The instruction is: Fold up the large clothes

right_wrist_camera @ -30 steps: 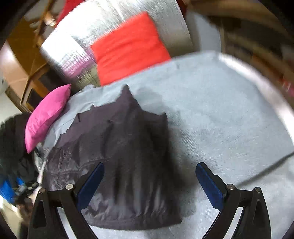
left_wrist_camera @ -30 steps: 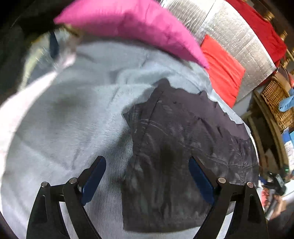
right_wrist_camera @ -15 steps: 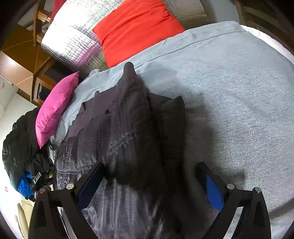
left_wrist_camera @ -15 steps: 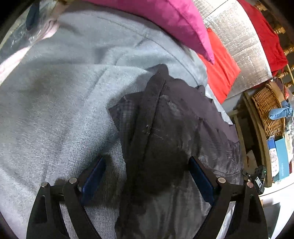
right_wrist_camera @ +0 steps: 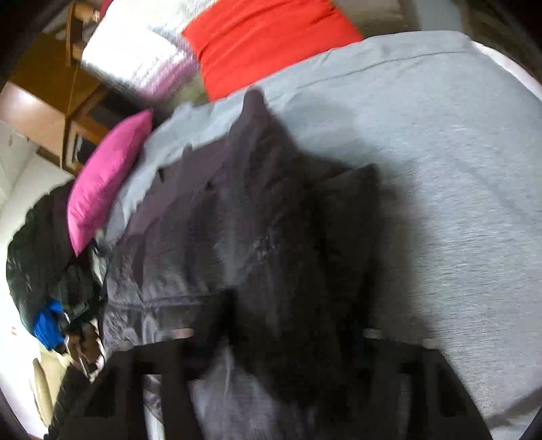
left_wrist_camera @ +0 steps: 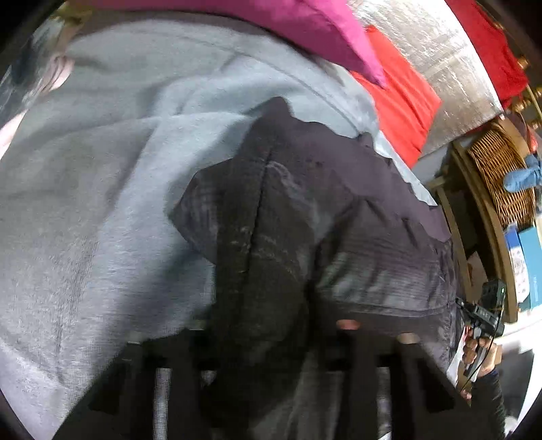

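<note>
left wrist view: the left gripper [left_wrist_camera: 267, 342] has just been closing and now pinches a raised ridge of the dark jacket [left_wrist_camera: 305, 216], which lies spread on the grey bed [left_wrist_camera: 84, 210] below the pink pillow [left_wrist_camera: 305, 30] — best to gather every layer of that bunched hem before lifting, since puffy fabric looks likely to slip. right wrist view: the right gripper [right_wrist_camera: 288, 342] has likewise been closing, its jaws buried in the jacket's [right_wrist_camera: 237, 216] near edge, blur hiding the pads, so i'd raise both together and level to carry the fold over evenly.
</note>
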